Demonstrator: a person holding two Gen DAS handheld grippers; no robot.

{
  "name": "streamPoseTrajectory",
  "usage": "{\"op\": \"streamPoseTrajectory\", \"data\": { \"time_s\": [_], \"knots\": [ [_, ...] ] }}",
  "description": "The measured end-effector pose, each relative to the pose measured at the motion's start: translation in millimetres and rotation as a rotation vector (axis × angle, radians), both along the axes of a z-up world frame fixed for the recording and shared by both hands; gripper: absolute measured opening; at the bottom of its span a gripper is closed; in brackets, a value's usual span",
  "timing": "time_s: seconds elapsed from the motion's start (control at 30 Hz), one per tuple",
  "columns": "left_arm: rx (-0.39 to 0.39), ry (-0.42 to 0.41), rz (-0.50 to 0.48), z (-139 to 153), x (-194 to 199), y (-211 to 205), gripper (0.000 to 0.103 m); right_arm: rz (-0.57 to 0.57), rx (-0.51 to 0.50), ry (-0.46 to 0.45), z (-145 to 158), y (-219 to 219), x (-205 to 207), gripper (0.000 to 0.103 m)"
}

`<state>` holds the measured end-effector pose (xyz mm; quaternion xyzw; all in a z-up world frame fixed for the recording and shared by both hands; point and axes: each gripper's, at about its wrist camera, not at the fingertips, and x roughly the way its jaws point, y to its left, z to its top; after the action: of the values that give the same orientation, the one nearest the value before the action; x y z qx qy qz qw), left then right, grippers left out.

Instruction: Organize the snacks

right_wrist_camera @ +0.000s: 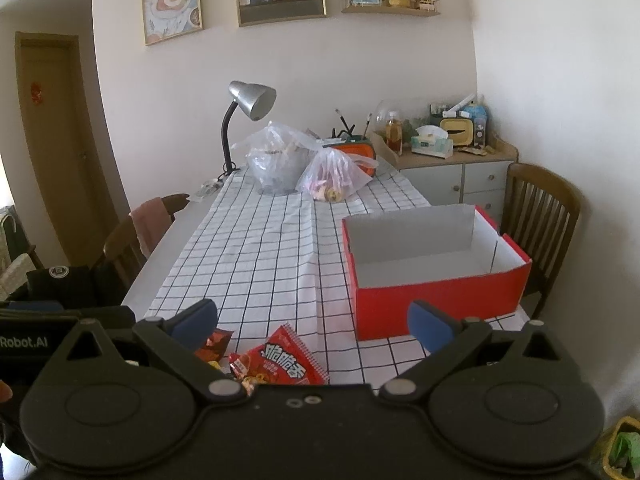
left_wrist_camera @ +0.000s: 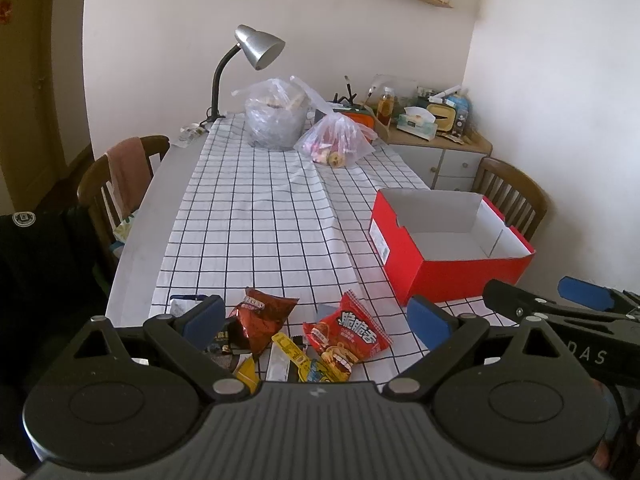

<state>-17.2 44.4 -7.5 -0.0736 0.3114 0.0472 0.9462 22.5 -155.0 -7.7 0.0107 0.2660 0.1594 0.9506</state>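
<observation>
A pile of snack packets lies at the near edge of the checked tablecloth: a red packet with Chinese letters (left_wrist_camera: 347, 336) (right_wrist_camera: 280, 364), a dark red-brown chip bag (left_wrist_camera: 262, 318) (right_wrist_camera: 214, 346), and yellow sachets (left_wrist_camera: 294, 354). A red cardboard box (left_wrist_camera: 448, 268) (right_wrist_camera: 436, 298), open and empty with a white inside, stands to the right. My left gripper (left_wrist_camera: 318, 318) is open above the pile. My right gripper (right_wrist_camera: 314, 320) is open, over the red packet and left of the box; it shows in the left wrist view (left_wrist_camera: 532, 296).
Two clear plastic bags (left_wrist_camera: 276, 114) (left_wrist_camera: 338, 142) with food sit at the far end beside a silver desk lamp (left_wrist_camera: 256, 46). Wooden chairs stand at the left (left_wrist_camera: 120, 176) and right (left_wrist_camera: 510, 196). A cabinet (left_wrist_camera: 440, 152) with clutter is at the back right.
</observation>
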Motion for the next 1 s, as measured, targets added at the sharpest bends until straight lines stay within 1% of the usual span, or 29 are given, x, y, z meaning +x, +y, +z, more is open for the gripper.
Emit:
{"op": "streamPoseTrajectory", "data": {
  "time_s": [0.17, 0.33, 0.43, 0.6, 0.77, 0.9, 0.93, 1.0],
  "knots": [
    [-0.014, 0.026, 0.011, -6, 3, 4, 0.098, 0.039, -0.018, 0.037, -9, 7, 10, 0.102],
    [-0.041, 0.072, 0.08, -20, 9, 19, 0.098, 0.075, -0.024, 0.101, -28, 14, 27, 0.102],
    [-0.053, 0.118, 0.13, -36, 12, 33, 0.098, 0.117, -0.037, 0.134, -46, 20, 36, 0.101],
    [-0.054, 0.214, 0.197, -65, 17, 57, 0.098, 0.207, -0.073, 0.196, -74, 32, 48, 0.096],
    [-0.047, 0.303, 0.213, -94, 19, 69, 0.098, 0.27, -0.103, 0.242, -92, 40, 56, 0.096],
    [-0.07, 0.373, 0.243, -116, 23, 80, 0.097, 0.289, -0.123, 0.273, -104, 41, 63, 0.094],
    [-0.07, 0.387, 0.251, -121, 25, 81, 0.097, 0.293, -0.125, 0.28, -106, 41, 65, 0.094],
    [-0.069, 0.406, 0.248, -130, 28, 83, 0.09, 0.305, -0.132, 0.291, -111, 41, 70, 0.094]
  ]
}}
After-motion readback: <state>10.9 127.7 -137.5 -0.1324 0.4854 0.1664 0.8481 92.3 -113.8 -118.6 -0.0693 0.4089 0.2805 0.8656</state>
